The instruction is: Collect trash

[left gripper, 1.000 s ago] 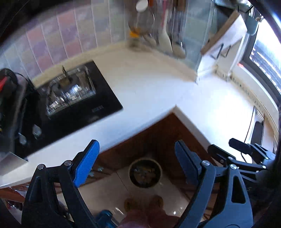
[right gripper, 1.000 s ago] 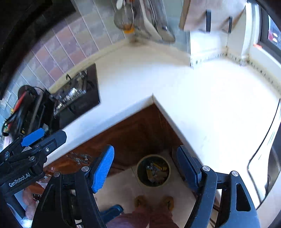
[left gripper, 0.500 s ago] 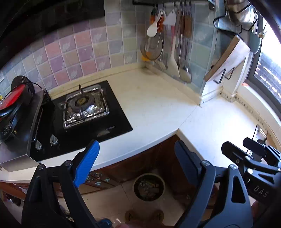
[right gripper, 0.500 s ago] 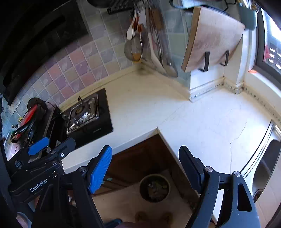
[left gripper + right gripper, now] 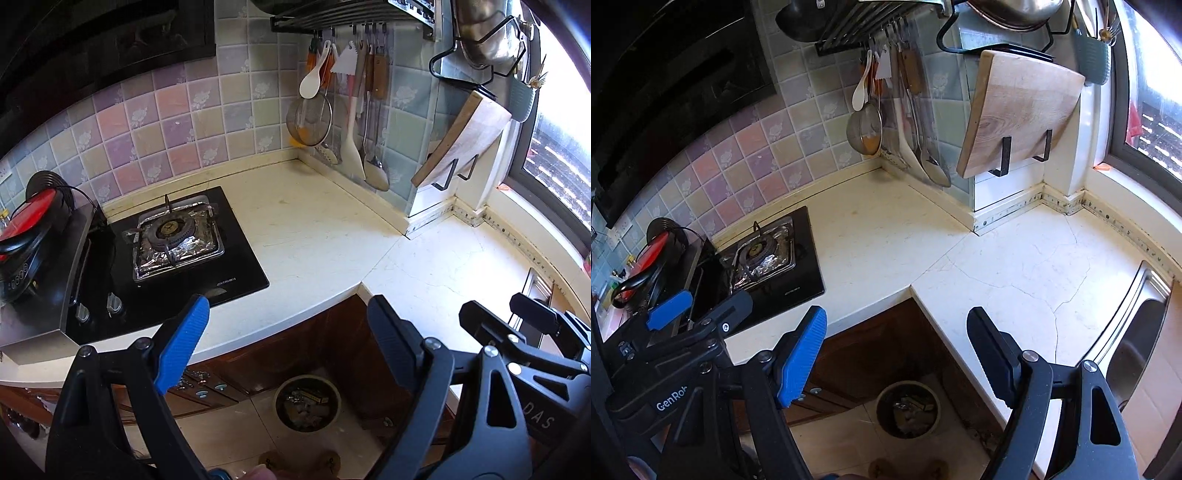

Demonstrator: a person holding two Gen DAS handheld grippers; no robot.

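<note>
Left wrist view: left gripper [image 5: 288,328] and right gripper [image 5: 897,343] gape empty; round trash-filled floor bin [image 5: 306,402] sits low, so later drops could miss; bare cream stone countertop [image 5: 314,236] may mean nothing remains.

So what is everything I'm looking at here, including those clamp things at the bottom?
countertop: one, cream, L-shaped along the tiled walls
gas stove: one, black glass, burner lined with foil, left part of the counter
trash bin: one, round, pale rim, on the floor below the counter corner, with scraps inside
hanging utensils: several, white, metal and wood-handled, on a black rail above the corner
strainer: one, metal mesh, hung among them
cutting board: one, light wood, on black wall brackets
sink: one, steel, right edge
feet: two, on the floor tiles before the bin
left claw: one, black with one blue pad, open, empty
right claw: one, same colours, open, empty
</note>
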